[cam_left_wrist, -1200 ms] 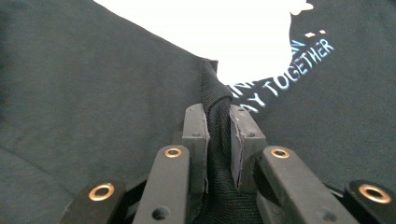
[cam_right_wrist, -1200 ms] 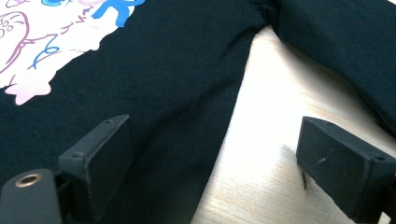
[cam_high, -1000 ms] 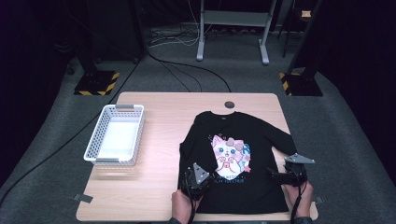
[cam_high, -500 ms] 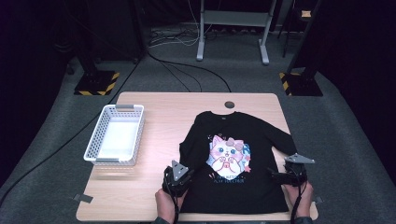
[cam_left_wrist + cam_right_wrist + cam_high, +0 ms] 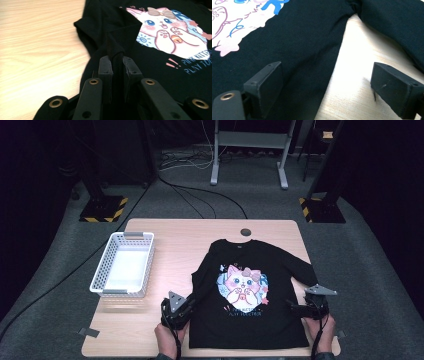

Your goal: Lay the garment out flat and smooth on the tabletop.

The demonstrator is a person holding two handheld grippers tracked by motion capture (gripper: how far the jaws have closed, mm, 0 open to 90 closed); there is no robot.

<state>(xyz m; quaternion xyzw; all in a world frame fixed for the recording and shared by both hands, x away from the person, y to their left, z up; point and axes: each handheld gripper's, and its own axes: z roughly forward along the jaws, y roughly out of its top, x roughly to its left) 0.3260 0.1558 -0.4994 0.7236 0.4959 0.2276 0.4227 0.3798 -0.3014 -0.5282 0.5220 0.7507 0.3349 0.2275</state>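
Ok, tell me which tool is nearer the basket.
Left. The left tool sits just past the basket's near right corner, pinching the shirt's left edge; the right tool is across the shirt.

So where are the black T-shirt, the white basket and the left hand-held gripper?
black T-shirt [image 5: 280,265]: high view, plain cloth at the right chest.
white basket [image 5: 100,270]: high view, left wall.
left hand-held gripper [image 5: 117,65]: left gripper view, between its fingertips.

A light wooden table [image 5: 175,230] carries a black long-sleeved T-shirt with a pink cat print [image 5: 250,320], spread flat between the left gripper [image 5: 186,309] and right gripper [image 5: 296,307], and a white perforated plastic basket [image 5: 123,270] beyond the left gripper.
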